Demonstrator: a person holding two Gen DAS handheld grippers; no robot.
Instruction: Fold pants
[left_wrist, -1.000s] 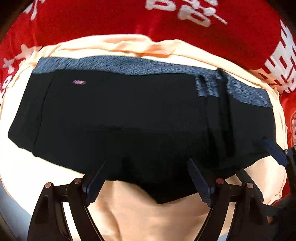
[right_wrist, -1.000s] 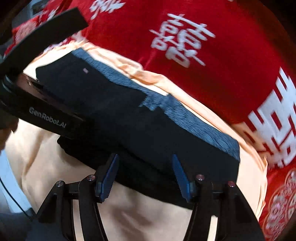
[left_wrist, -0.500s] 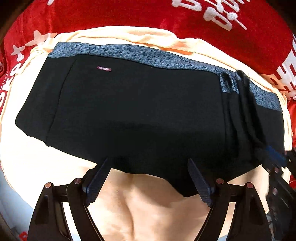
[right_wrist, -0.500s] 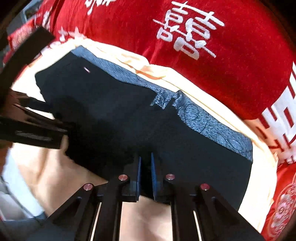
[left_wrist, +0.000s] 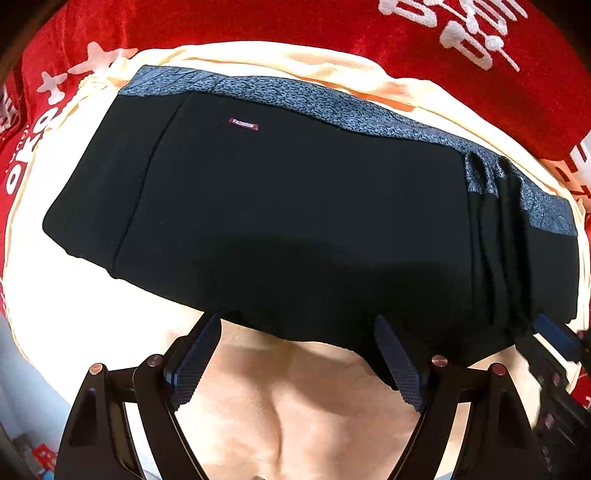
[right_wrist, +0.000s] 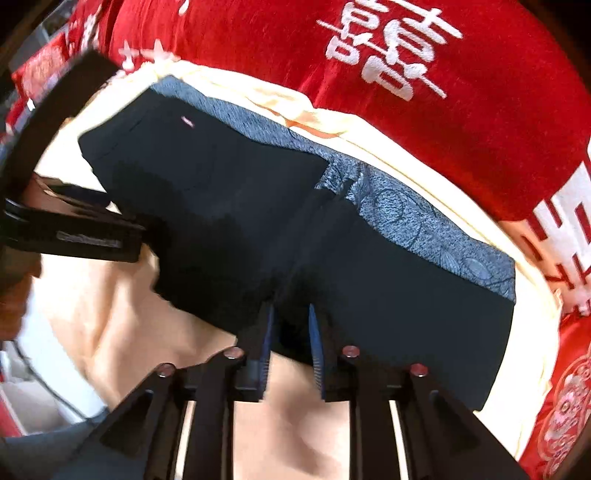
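Note:
Black pants (left_wrist: 295, 221) with a grey-blue patterned waistband (left_wrist: 332, 110) lie folded flat on a cream cloth (left_wrist: 92, 314). My left gripper (left_wrist: 295, 354) is open, its fingers at the pants' near edge, holding nothing. My right gripper (right_wrist: 291, 332) is nearly closed, pinching the pants' (right_wrist: 258, 221) near edge, which bunches into folds running up to the waistband (right_wrist: 406, 218). The right gripper also shows at the right edge of the left wrist view (left_wrist: 554, 339). The left gripper shows at the left of the right wrist view (right_wrist: 74, 232).
A red blanket with white characters (left_wrist: 369, 37) lies under and behind the cream cloth; it also shows in the right wrist view (right_wrist: 406, 74). The cream cloth (right_wrist: 129, 314) is creased in front of the pants.
My right gripper has closed from wide open onto the pants' near edge, gathering pleats on the right side. The left gripper stayed open and backed off slightly.

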